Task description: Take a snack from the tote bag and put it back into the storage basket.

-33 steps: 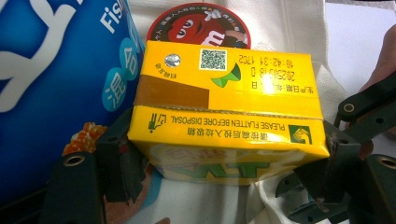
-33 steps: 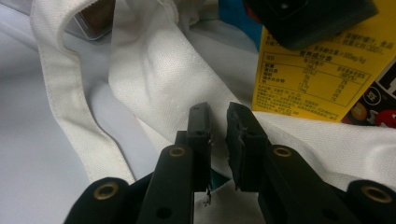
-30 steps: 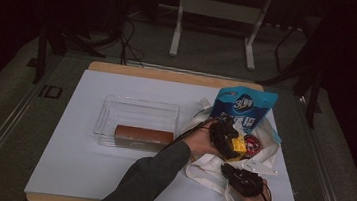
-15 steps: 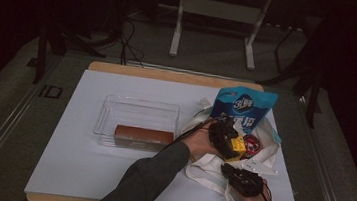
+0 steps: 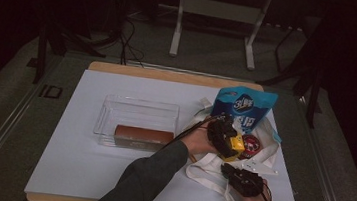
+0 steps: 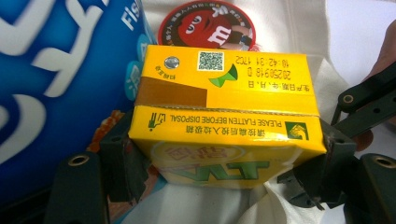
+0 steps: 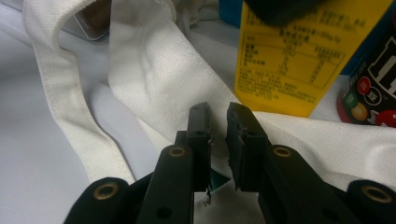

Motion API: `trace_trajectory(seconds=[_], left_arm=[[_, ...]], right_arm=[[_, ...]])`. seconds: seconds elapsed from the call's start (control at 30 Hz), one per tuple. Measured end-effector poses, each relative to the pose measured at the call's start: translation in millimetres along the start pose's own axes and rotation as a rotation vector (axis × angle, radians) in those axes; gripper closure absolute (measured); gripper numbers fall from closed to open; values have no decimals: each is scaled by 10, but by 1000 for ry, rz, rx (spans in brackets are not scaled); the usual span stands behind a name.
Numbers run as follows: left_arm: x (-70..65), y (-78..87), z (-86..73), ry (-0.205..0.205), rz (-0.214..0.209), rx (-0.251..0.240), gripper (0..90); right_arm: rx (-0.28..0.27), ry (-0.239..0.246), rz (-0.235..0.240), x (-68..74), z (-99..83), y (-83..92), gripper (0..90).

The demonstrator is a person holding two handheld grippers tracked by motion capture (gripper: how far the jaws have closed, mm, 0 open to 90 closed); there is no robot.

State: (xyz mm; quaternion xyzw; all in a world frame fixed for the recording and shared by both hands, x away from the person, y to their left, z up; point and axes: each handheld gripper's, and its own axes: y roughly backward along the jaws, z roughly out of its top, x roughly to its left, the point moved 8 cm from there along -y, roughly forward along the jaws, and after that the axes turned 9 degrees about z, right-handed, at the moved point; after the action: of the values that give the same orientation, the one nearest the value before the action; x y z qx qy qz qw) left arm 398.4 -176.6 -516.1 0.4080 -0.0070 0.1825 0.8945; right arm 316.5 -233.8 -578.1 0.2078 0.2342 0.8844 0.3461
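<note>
My left gripper (image 6: 224,161) is shut on a yellow drink carton (image 6: 224,107), one jaw on each side of it. In the high view this gripper (image 5: 227,146) holds the carton (image 5: 236,142) over the mouth of a white cloth bag (image 5: 260,162). Just beyond the carton are a blue snack bag (image 6: 56,93) and a round red M&M's tin (image 6: 208,28). My right gripper (image 7: 217,123) is closed to a narrow gap on the cloth bag's edge (image 7: 154,79). It sits at the bag's near side in the high view (image 5: 227,170). From there the carton (image 7: 289,60) hangs close ahead.
A clear plastic box (image 5: 141,102) with a brown bar (image 5: 142,134) in it stands left of the bag on the white tabletop (image 5: 83,171). The blue snack bag (image 5: 244,105) stands upright behind the tin (image 5: 251,144). The bag's straps (image 5: 206,176) trail toward the near edge.
</note>
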Motion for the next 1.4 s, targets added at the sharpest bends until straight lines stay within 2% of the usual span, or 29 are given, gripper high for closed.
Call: trace_trajectory(seconds=[0.23,0.77,1.07,1.27,1.4], left_arm=[[38,111,35,13,5,-35,289],[86,407,94,-1,39,-91,289],[110,538,74,-14,50,-91,289],[133,613,71,-5,53,-103,289],[140,678,73,-18,64,-99,289]], right_arm=[[0,2,0,-2,0,-1,796],[-1,4,-2,-3,0,-3,796],[-1,5,-2,-4,0,-3,796],[-1,5,-2,-3,0,-4,797],[-1,6,-4,-3,-1,-3,796]])
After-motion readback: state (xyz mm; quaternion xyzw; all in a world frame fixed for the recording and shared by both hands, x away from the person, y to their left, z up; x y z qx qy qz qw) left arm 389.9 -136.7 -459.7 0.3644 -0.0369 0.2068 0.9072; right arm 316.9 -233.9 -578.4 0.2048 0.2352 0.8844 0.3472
